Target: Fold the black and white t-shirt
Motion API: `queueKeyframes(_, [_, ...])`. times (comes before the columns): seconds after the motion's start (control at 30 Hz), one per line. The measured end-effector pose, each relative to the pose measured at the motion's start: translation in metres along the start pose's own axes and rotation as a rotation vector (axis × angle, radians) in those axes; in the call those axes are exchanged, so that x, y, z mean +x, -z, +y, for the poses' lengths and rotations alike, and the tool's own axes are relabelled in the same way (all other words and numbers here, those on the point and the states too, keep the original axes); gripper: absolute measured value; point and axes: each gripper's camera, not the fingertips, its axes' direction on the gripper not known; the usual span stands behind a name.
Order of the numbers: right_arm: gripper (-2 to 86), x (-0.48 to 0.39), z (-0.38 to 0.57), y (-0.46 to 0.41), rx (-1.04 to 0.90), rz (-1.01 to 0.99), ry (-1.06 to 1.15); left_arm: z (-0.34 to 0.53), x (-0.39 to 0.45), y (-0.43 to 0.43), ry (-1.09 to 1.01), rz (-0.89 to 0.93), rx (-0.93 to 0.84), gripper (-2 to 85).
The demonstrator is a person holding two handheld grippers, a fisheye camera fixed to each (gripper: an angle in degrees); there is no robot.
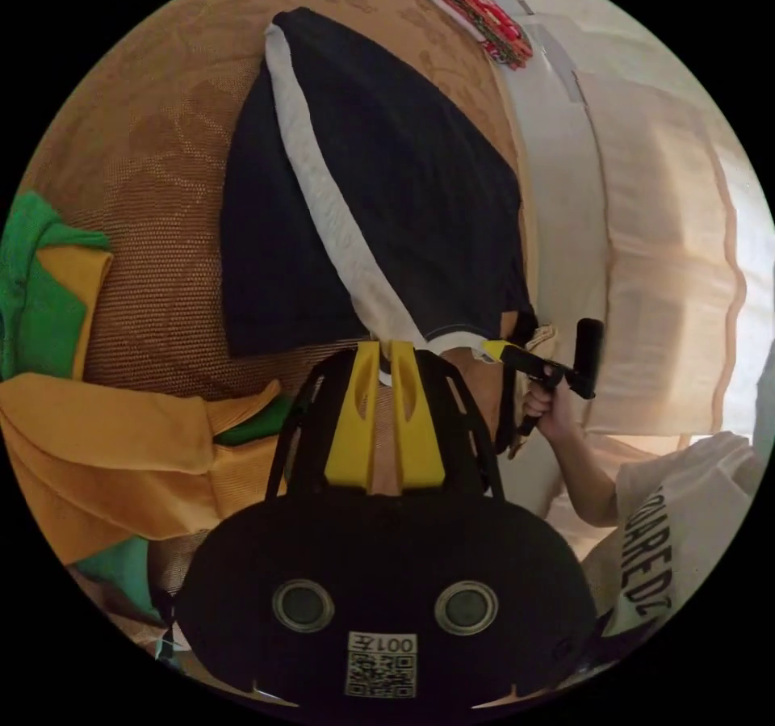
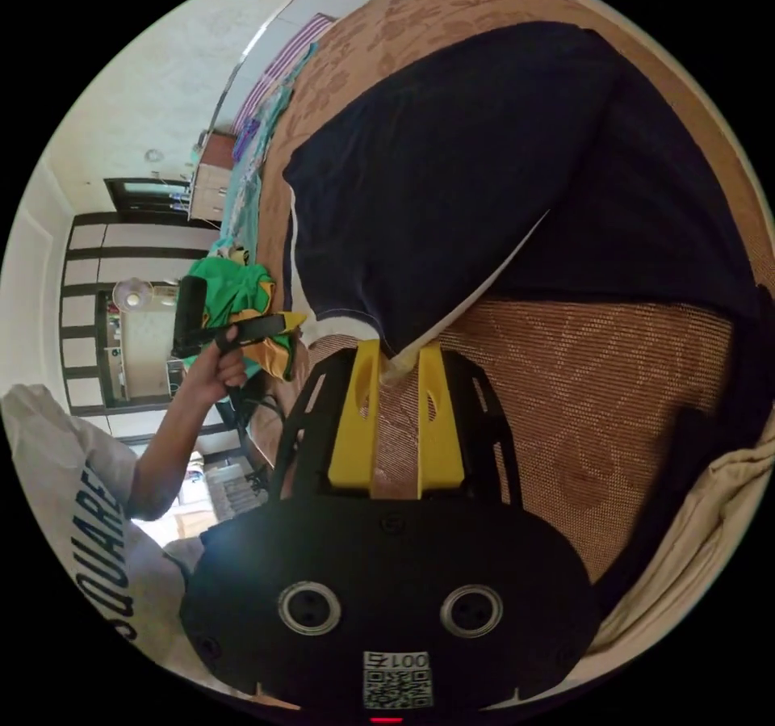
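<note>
black-and-white t-shirt [image 1: 404,193], brown patterned bedcover [image 1: 145,153]

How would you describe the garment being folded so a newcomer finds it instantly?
On the brown woven bed cover, find the dark t-shirt at its middle. Unlike the green and orange clothes beside it, it is black with a white strip.

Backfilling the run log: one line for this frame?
stage: mid-fold | left gripper: shut on shirt hem | right gripper: shut on shirt hem | shirt: near edge lifted off mat | nearby: green-yellow clothes
</note>
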Motion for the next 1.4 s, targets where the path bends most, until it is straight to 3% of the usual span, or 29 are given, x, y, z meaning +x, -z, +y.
queueKeyframes(0.13, [5.5, 0.011, 0.013, 0.016, 0.03, -0.198, -0.046, 0.021, -0.01, 0.01, 0.01, 0.228, 0.05, -1.5])
queueKeyframes(0.27, [3.6, 0.01, 0.019, 0.027, 0.071, -0.331, -0.015, 0.022, 0.008, 0.006, -0.073, 0.158, 0.011, -1.6])
queueKeyframes(0.57, [4.9, -0.048, 0.022, 0.014, 0.073, -0.114, 0.186, 0.031, 0.053, -0.029, -0.151, 0.147, -0.053, -1.6])
queueKeyframes(0.73, [9.4, -0.129, 0.075, -0.032, -0.044, 0.367, 0.61, 0.066, 0.08, -0.055, -0.181, 0.105, -0.098, -1.6])
queueKeyframes(0.8, [11.2, -0.163, 0.11, -0.07, -0.132, 0.572, 0.877, 0.08, 0.093, -0.067, -0.209, 0.042, -0.151, -1.4])
queueKeyframes(0.9, [12.0, -0.182, 0.144, -0.114, -0.207, 0.75, 1.17, 0.113, 0.126, -0.083, -0.363, -0.231, -0.217, 0.3])
queueKeyframes(0.97, [12.0, -0.183, 0.158, -0.134, -0.225, 0.805, 1.31, 0.15, 0.164, -0.102, -0.636, -0.681, -0.234, 3.2])
queueKeyframes(1.07, [11.5, -0.186, 0.177, -0.16, -0.266, 0.865, 1.485, 0.203, 0.205, -0.146, -1.081, -1.129, -0.253, 7.2])
queueKeyframes(1.17, [9.9, -0.199, 0.189, -0.178, -0.237, 0.902, 1.584, 0.239, 0.231, -0.184, -1.369, -1.231, -0.217, 8.8])
queueKeyframes(1.4, [8.2, -0.23, 0.2, -0.201, -0.218, 0.923, 1.629, 0.283, 0.26, -0.232, -1.714, -1.255, -0.269, 9.8])
